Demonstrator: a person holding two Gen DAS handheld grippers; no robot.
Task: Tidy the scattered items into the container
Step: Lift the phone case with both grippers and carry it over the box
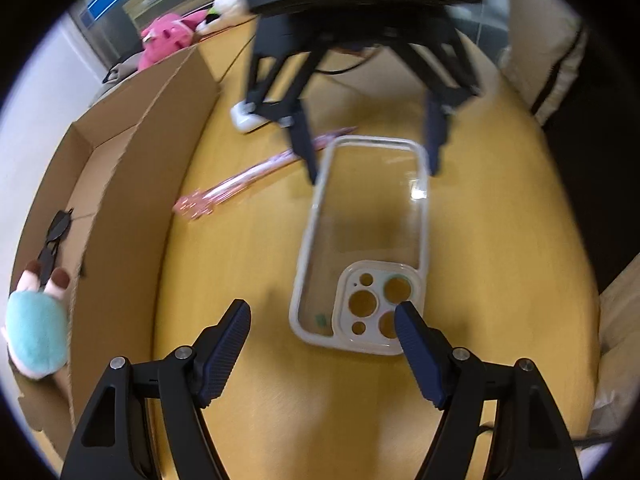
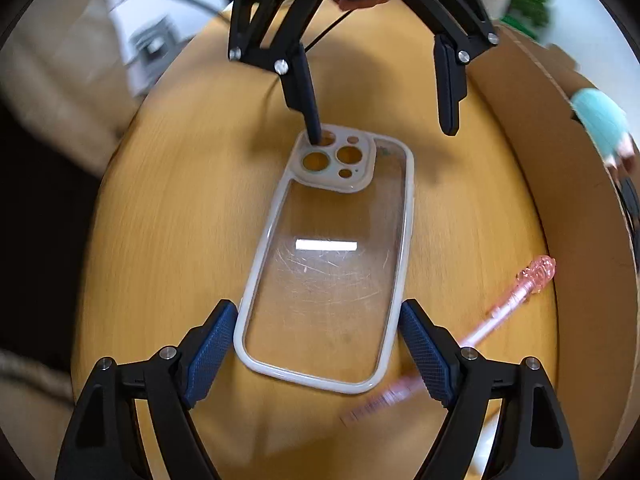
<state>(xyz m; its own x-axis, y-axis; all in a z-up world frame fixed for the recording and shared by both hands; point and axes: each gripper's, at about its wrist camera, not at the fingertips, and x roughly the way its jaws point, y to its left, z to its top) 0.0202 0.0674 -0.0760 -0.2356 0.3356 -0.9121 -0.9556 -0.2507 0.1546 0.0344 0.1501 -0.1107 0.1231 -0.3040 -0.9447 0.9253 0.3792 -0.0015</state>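
Observation:
A clear phone case with a white rim lies flat on the yellow wooden table. My right gripper straddles the plain end of the phone case, with its blue pads against both long edges. At the camera-cutout end, my left gripper stands open; one fingertip hovers over a lens hole and the other is off to the side. A pink pen lies between the case and the cardboard box. The same pink pen runs under my right finger.
The cardboard box holds a teal plush toy and black sunglasses. A small white earbud case sits on the table beyond the pen. A pink plush lies behind the box. Cables trail off the table's far edge.

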